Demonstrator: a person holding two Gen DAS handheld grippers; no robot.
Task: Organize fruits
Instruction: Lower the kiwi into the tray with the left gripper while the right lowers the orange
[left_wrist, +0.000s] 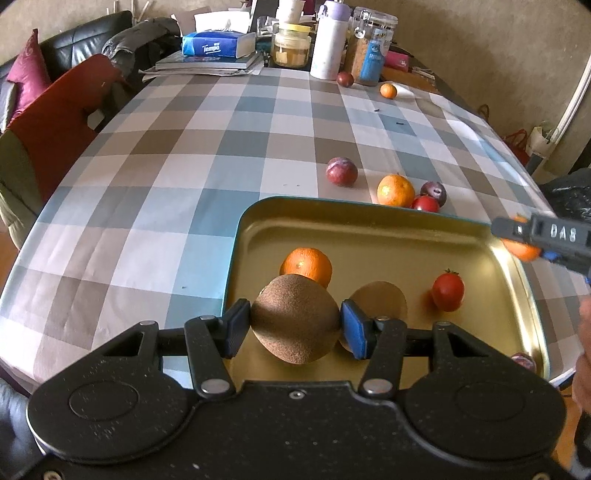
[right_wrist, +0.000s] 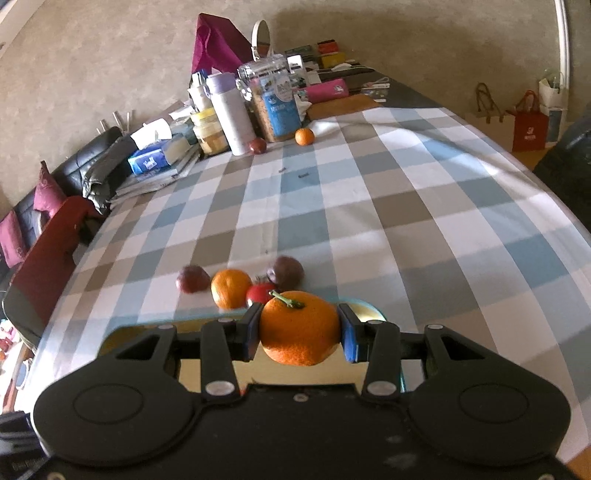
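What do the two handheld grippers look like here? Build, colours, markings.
Both match: a speckled black body with two round housings, black linkage arms joined by silver rivets, and blue pads on black fingers. Left gripper, right gripper. In the left wrist view, the right gripper's side carries pale lettering, roughly "DAS". No cables or sleeves visible.

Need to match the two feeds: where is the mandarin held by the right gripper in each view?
Left wrist view: mandarin at the right edge, over the tray rim.
Right wrist view: mandarin low centre, clamped between the jaws.
Shared landmark: white bottle at the table's far end.
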